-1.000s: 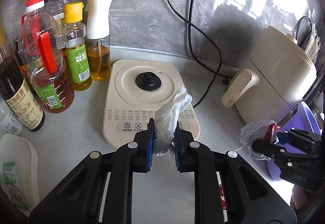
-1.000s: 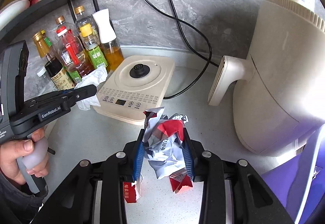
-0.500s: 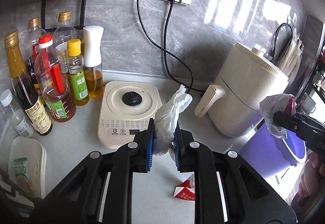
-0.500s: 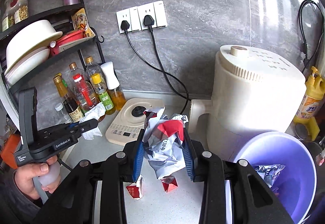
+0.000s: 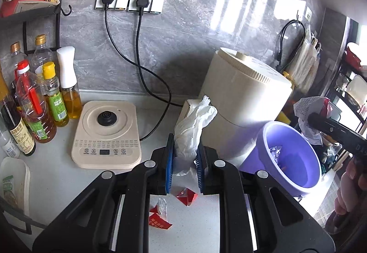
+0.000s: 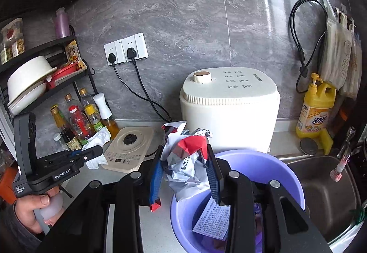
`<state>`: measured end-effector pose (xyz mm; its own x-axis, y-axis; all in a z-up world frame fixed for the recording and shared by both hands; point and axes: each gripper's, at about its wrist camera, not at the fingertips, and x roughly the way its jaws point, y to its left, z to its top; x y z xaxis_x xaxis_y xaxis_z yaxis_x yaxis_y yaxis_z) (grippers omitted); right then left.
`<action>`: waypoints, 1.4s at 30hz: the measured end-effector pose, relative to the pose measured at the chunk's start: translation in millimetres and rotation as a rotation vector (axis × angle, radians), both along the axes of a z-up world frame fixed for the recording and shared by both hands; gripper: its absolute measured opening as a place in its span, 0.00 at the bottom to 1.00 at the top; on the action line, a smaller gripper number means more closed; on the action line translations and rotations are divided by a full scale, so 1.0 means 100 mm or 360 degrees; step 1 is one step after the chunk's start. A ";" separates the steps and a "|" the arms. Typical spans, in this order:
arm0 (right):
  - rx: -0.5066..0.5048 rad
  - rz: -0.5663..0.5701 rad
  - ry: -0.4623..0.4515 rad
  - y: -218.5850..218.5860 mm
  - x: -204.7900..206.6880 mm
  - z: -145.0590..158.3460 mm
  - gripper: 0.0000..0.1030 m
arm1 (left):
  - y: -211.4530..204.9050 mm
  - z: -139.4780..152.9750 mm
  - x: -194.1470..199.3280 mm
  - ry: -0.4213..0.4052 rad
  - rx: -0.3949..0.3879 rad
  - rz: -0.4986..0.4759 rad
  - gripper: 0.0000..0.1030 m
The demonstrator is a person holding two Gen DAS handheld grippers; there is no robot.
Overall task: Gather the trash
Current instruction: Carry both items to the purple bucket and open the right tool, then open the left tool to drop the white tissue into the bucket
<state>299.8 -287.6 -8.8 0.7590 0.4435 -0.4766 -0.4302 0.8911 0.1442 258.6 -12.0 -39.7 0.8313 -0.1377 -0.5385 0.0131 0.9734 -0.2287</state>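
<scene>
- The right gripper (image 6: 184, 171) has its blue-padded jaws clamped on a crumpled white, red and grey printed wrapper (image 6: 183, 161). The bundle hangs over the near rim of the round lilac plastic basin (image 6: 296, 184), so I judge this piece to be at the point of release.
- The left gripper (image 5: 184, 161) has its jaws pressed together on a crumpled white tissue (image 5: 191, 129), which stands up between the pads. It is held above the bench (image 5: 57, 179), to the left of the basin and not yet over it.
- Inside the basin lie a printed paper slip (image 6: 212, 218) and a small silvery scrap (image 5: 275, 152). Some trash is therefore already collected.
- Directly below the left gripper, torn red and white packet scraps (image 5: 185, 195) lie loose on the pale bench, with a further red and white piece (image 5: 159, 214) nearer the camera. These are still to be picked up.
- By my reading the task is partway done: two pieces are in the jaws and waiting to be dropped, some pieces are in the basin, and at least the red scraps remain.
- Further out stand a cream kettle base with a button panel (image 5: 105, 136), a tall cream appliance with a dial on top (image 6: 229, 113), and a row of oil and sauce bottles (image 5: 34, 106). None of these looks like trash.
- A steel sink (image 6: 321, 193) sits to the right of the basin.
</scene>
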 end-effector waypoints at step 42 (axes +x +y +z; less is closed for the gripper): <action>0.0081 -0.0358 0.0086 -1.85 -0.36 -0.15 0.82 | -2.07 0.33 0.08 -0.0104 0.0012 -0.0519 0.86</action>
